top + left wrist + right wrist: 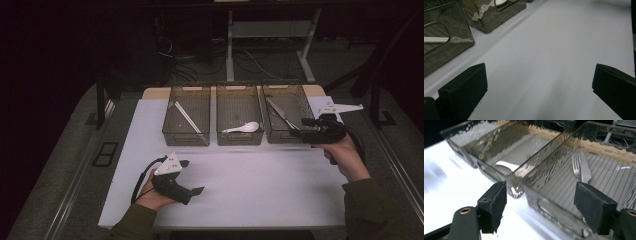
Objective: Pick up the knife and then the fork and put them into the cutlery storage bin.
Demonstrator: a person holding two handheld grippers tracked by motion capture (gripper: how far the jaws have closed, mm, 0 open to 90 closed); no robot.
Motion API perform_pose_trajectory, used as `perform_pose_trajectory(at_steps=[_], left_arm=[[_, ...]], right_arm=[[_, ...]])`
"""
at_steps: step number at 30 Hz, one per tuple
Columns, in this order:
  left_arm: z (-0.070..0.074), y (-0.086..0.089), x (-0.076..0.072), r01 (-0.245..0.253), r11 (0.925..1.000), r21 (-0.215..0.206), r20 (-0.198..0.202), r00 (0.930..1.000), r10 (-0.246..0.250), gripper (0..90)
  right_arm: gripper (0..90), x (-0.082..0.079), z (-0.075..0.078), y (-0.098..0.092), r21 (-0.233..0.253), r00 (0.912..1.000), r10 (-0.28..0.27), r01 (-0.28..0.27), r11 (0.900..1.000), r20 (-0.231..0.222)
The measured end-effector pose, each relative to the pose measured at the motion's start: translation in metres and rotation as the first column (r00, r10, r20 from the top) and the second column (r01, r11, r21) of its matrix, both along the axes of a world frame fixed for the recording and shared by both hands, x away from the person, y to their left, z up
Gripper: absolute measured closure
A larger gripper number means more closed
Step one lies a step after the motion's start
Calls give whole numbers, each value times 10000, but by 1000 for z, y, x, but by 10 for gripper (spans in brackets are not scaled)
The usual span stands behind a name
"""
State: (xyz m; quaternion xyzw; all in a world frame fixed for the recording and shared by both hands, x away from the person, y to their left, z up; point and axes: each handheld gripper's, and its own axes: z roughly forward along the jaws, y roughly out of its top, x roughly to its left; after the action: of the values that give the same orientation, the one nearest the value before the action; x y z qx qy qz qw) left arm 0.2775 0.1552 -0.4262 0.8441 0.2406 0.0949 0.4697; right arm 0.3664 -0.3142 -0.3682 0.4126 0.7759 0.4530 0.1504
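**Right gripper empty at the fork bin, left one idle**

Black jaws of the right gripper [540,207] rise in the foreground of its own view, standing wide apart with nothing between them. Just ahead of them is the near wall of the right bin [549,195], and beyond that wall, ahead and toward the right-hand jaw, a fork [581,167] lies flat on the ribbed floor, tines pointing away. Further off past the left-hand jaw sits the middle bin [499,152], with a white spoon [507,165] in it.

From the high view, the right gripper [306,126] hovers at the front edge of the right bin [285,135], close to the fork [280,114]. The left gripper [192,176] is held low over the white table [260,185], well apart from the bins, its jaws also spread wide and holding nothing; ahead of it to its left stands the left bin [186,135], with a long pale utensil inside that I cannot identify.

My judgement: the cutlery is sorted, one kind to each bin, and the right gripper stands either at the start of a reach for the fork or just clear of it. If a pick is intended, the jaws must go over the wall, tip downward and close across the handle, which lies flat and gives little to grip.
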Motion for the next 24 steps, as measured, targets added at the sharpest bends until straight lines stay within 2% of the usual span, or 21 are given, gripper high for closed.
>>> perform_pose_trajectory(at_steps=[6,12,24], left_arm=[[0,0,0,-56,9999,-87,-23,10000,56,0],[1,0,0,-7,10000,-67,-40,10000,7,0],[2,2,-1,60,9999,-158,-10,10000,-61,0]], right_arm=[[220,-20,-9,7,-207,9994,210,-204,9996,280],[197,-40,-14,15,-85,9968,552,-548,9985,571],[177,-78,-39,21,83,9953,720,-727,9973,646]])
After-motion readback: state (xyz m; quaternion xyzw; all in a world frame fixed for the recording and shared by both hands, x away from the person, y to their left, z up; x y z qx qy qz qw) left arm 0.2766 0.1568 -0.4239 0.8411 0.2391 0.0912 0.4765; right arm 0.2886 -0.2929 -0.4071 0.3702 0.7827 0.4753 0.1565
